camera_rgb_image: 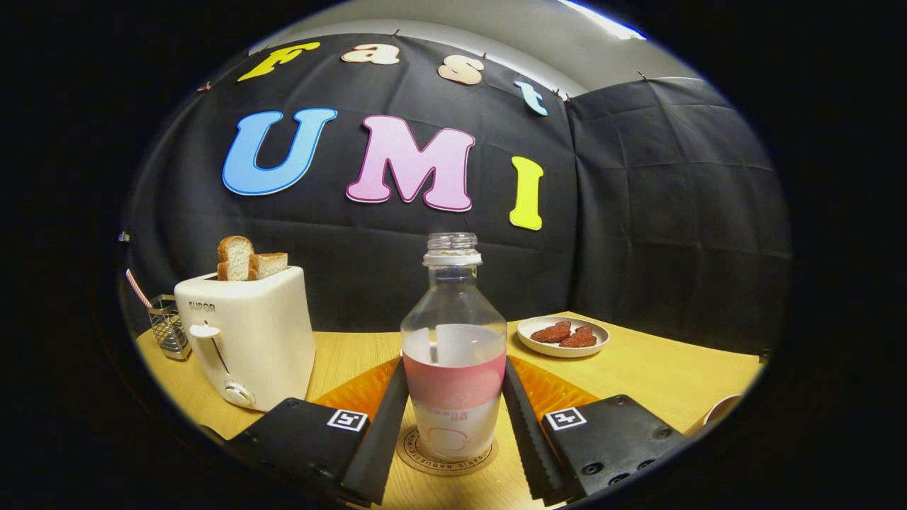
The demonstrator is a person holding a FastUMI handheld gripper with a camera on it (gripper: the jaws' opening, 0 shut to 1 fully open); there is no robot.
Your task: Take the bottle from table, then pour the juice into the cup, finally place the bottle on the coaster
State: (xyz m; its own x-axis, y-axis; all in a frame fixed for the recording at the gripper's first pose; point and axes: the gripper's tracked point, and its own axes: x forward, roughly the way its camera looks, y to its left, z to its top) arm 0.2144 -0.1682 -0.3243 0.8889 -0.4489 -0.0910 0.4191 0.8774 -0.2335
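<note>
Cup (723, 409) is getting cut off off to the gripper's right side, only a curved bit of rim peeking out past the finger body, contents not readable. Coaster (445, 453) is mostly hiding under the bottle base, just a round cork-coloured ring with printed lettering showing, too small to read. Orange mat (361, 388) is lying behind the fingers, largely covered by them. Bottle (453, 347) is standing upright on the coaster, between the fingers: clear plastic, cap off, threaded neck open, pink label band around the middle, pale milky liquid sitting roughly to the top of the label. Gripper (453, 418) is flanking the bottle, the ridged inner faces of both fingers lying right along the label's sides; cannot tell whether they are pressing or only touching. Beyond on the left, a white toaster (244, 340) is holding two bread slices (249, 258), with a wire holder (168, 326) just past it, a striped straw sticking out. Right of the bottle, a small plate (563, 336) is carrying reddish-brown pieces, hard to identify. Wooden table (659, 375) is under everything.
</note>
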